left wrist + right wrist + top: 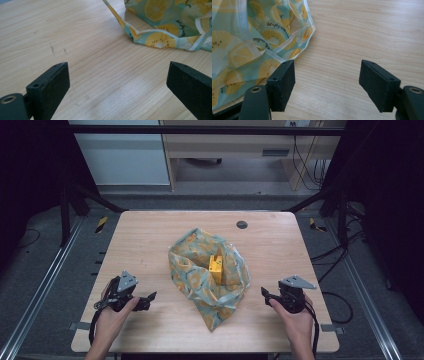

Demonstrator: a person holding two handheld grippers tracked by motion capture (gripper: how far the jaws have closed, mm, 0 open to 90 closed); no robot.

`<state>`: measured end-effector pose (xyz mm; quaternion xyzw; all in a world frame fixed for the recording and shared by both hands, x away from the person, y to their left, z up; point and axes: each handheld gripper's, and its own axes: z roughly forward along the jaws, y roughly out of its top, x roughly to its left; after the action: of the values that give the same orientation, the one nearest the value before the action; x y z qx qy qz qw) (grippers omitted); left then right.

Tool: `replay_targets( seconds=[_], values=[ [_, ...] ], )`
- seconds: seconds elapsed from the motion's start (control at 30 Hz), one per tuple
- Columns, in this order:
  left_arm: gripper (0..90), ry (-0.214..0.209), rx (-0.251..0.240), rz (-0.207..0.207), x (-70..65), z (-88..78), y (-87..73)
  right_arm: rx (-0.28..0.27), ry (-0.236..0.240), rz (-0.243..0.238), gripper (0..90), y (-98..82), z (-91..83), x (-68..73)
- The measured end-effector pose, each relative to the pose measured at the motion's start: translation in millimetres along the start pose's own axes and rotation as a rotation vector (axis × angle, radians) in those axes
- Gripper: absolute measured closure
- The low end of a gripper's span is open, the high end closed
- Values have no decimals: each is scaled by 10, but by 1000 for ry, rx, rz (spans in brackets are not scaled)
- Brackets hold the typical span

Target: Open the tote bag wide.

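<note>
yellow block [216, 266]: sunk in the open bag [200, 270], lower part hidden by the cloth walls, shape not fully readable.
bag print [277, 25]: small script too fine to read whole.
bag in left gripper view [160, 27]: cut off by top and right edges.
bag in right gripper view: runs off left and top edges.
dark round spot [242, 224] on bench [145, 235]: too small to tell.
</note>
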<state>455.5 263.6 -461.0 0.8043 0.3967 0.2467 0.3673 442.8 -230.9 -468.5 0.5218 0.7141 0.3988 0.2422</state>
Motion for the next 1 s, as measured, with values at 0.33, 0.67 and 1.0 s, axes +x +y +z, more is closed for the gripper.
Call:
replay_targets(
  seconds=[0.33,0.67,1.0],
  values=[
    [46,-56,-50,11,-181,-185,149,-68,-4,-55,338,122,-170,143],
    [59,-108,-132,56,-288,-382,728,-79,87,-195,356,660,-228,359],
    [88,-106,-141,159,-484,-462,1308,-58,185,-334,411,1268,-384,582]
  ],
)
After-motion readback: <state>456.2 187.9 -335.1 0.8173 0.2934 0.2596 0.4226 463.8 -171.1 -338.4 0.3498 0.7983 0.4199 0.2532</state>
